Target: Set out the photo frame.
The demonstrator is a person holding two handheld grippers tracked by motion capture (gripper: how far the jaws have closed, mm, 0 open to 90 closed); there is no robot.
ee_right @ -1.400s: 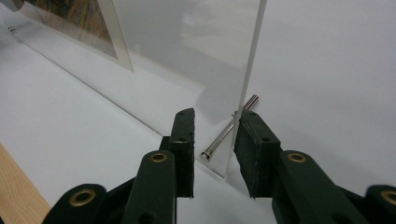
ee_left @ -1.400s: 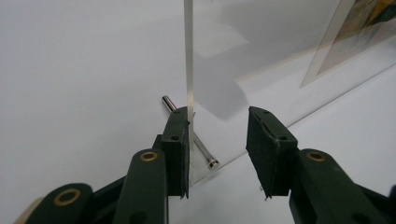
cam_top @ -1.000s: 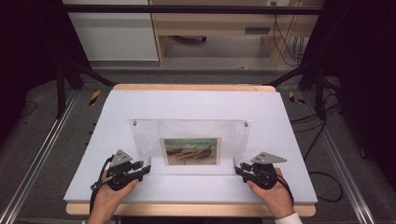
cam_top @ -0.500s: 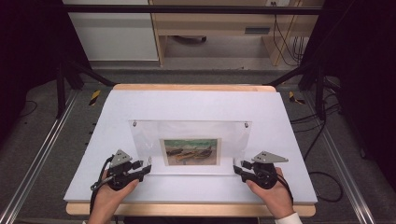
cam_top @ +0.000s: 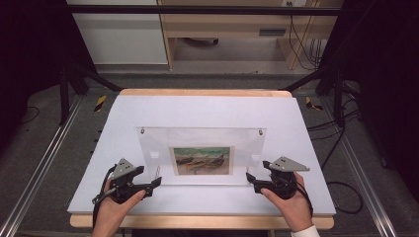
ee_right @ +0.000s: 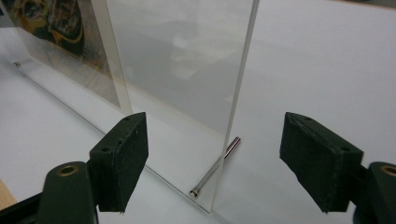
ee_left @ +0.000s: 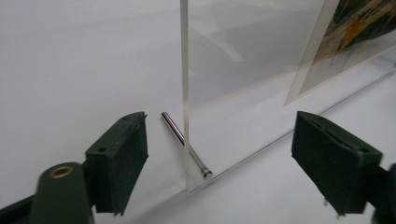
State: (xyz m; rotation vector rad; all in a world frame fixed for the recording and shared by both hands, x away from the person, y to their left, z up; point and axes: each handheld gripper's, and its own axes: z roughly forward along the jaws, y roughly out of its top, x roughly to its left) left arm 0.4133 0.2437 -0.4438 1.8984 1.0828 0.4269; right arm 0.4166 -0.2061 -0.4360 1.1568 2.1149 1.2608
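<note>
A clear acrylic photo frame (cam_top: 202, 148) stands upright on the white table, holding a picture of boats (cam_top: 201, 160). My left gripper (cam_top: 154, 184) sits open at the frame's lower left corner; its jaws straddle the panel's edge (ee_left: 185, 93) without touching. A metal support pin (ee_left: 184, 144) passes through that corner. My right gripper (cam_top: 250, 181) is open at the lower right corner, jaws either side of the panel edge (ee_right: 238, 102), with another pin (ee_right: 215, 168) at its base.
The white board (cam_top: 207, 111) covers a wooden tabletop, with bare room behind and beside the frame. Two small metal studs (cam_top: 143, 131) (cam_top: 260, 132) mark the frame's top corners. Black stand legs and cables lie on the floor around the table.
Both grippers have crept slightly inward toward the frame's lower corners. The frame has not moved.
</note>
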